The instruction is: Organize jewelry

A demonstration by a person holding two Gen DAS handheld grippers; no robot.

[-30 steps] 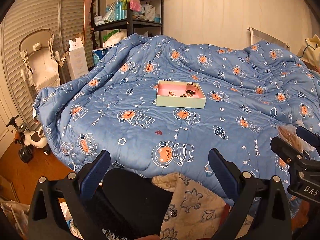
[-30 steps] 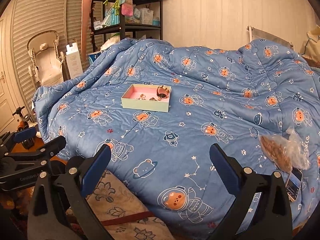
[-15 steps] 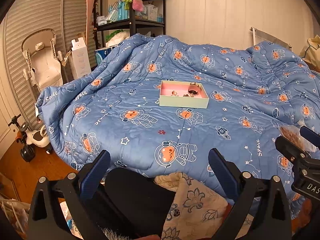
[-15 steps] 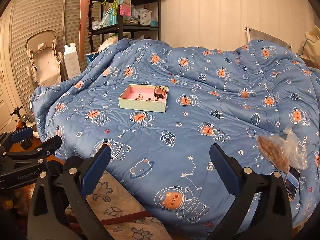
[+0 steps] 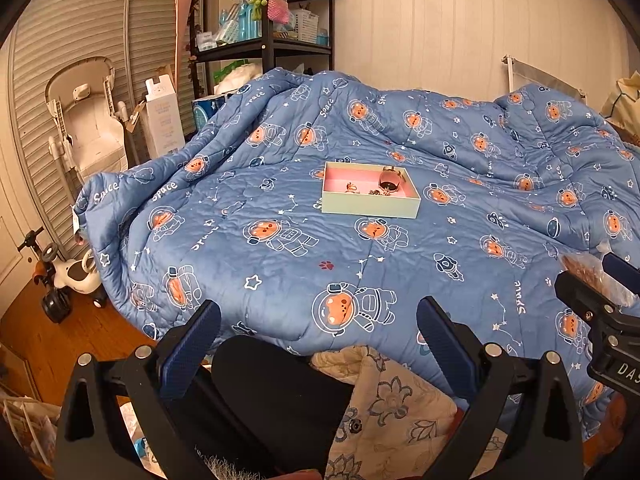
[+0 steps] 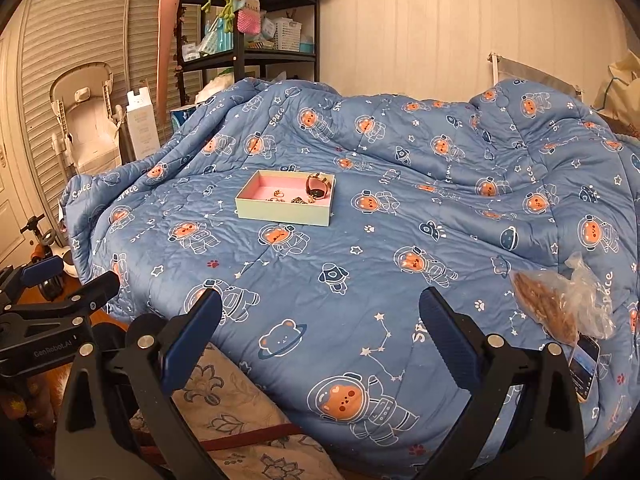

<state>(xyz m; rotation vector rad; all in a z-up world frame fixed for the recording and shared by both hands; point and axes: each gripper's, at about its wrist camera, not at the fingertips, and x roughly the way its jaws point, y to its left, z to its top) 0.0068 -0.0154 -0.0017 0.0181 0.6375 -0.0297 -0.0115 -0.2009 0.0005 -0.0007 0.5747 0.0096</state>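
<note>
A shallow pale green box with a pink inside (image 5: 370, 200) (image 6: 285, 210) lies on the blue astronaut-print quilt (image 5: 280, 264) (image 6: 400, 240), well ahead of both grippers. Inside it sit a round reddish watch-like piece (image 5: 390, 180) (image 6: 318, 188) at the right end and several small gold jewelry bits (image 5: 362, 189) (image 6: 290, 197). My left gripper (image 5: 318, 338) stands open at the bed's near edge, nothing between its fingers. My right gripper (image 6: 320, 330) is open too, over the quilt's front edge. Each gripper shows at the other view's side.
A clear bag of brown stuff (image 6: 558, 308) and a phone (image 6: 584, 368) lie on the quilt at right. A black shelf unit (image 5: 260, 40), a white baby chair (image 5: 90, 120), a white carton (image 5: 162, 116) and a ride-on toy (image 5: 66, 276) stand left of the bed. Floral fabric (image 6: 224, 404) lies below.
Both views have shifted slightly; the box sits a little further right in the left view and further left in the right view. Both grippers stay open and empty.
</note>
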